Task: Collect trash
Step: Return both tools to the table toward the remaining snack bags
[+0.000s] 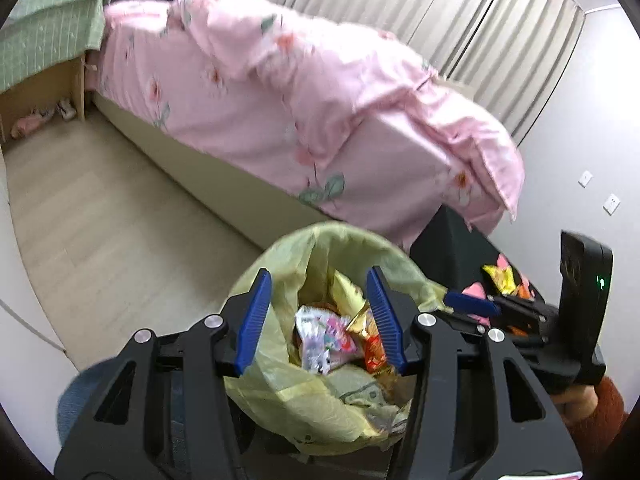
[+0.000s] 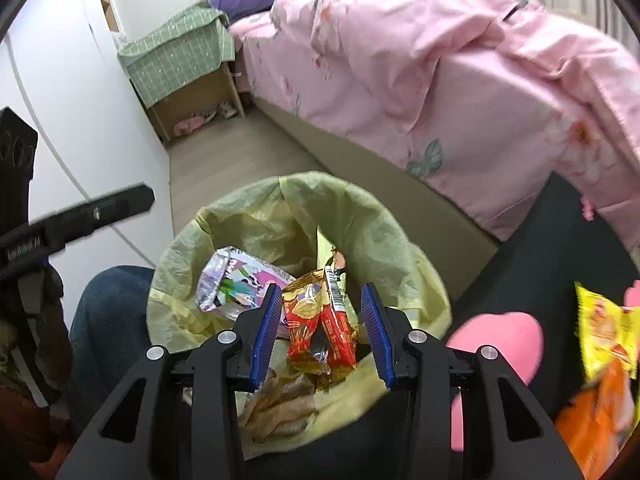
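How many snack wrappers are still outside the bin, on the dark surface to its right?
2 show: a yellow wrapper and an orange wrapper below it, both at the frame's right edge on the dark surface. More may lie beyond view.

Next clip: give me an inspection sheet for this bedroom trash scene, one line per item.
Surface: wood floor; black mat beside the bin.
Job's things: bin with yellow liner holds a red wrapper and a silver wrapper.
Clutter: yellow packet and orange packet on the mat.
Tongs: left tongs open, empty; right tongs open over the bin.
Cables: nothing seen.
Surroundings: bed, curtains.
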The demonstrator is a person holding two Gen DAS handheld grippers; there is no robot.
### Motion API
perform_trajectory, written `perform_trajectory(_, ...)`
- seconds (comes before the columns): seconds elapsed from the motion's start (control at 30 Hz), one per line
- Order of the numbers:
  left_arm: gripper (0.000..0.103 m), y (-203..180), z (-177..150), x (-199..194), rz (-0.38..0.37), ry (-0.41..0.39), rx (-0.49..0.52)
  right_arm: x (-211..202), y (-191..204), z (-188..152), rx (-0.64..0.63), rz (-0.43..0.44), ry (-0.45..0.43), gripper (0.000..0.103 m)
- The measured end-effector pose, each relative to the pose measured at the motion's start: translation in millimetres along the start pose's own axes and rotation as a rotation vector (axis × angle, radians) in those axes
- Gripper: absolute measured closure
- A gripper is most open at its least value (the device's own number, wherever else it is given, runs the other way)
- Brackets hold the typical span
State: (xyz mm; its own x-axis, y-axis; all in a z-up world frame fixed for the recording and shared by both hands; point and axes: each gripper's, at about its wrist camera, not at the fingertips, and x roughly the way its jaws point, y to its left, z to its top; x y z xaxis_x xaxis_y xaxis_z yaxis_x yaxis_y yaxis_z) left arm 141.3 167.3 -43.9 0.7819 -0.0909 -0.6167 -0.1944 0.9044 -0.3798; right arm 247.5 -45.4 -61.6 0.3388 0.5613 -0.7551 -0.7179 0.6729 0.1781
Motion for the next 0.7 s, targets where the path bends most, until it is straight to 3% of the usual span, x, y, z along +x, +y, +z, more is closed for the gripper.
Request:
perform_trajectory(0.2,0.052,-43.0,2.0,-10.6,-0.077,-0.046,0.107,-75.1,-10.5,-23.4,0.073,-0.045,-0.148,0.062)
perform_trajectory(0.3,0.05,-67.0,-5.2,-9.0,-0.141,-0.03,0.144,-120.4,-25.0,-43.5,0.106,-0.091,-0.23,0.051)
perform_trajectory(0.37,0.05,-88.3,-12.5,-6.5,-0.189,-0.01,0.18,-152.9,-39.9,-62.2,0.148,-0.141,-0.275,0.049)
perform_trajectory(0.53,0.05,-137.1,-34.5,0.1,-0.29,0.045,0.287,-209.1,-75.2,-106.5,0.25,-0.298,-0.339,0.035)
perform_trajectory(0.63,0.05,-166.2,-44.0,8.2,-0.355,0.061,0.361,-232.6,-94.0,-132.7,0.298,-0.388,-0.346,0.032)
perform_trajectory(0.7,0.05,-182.8,-44.6,15.3,-0.416,0.068,0.405,-241.6,-102.9,-147.0,0.304,-0.398,-0.344,0.032)
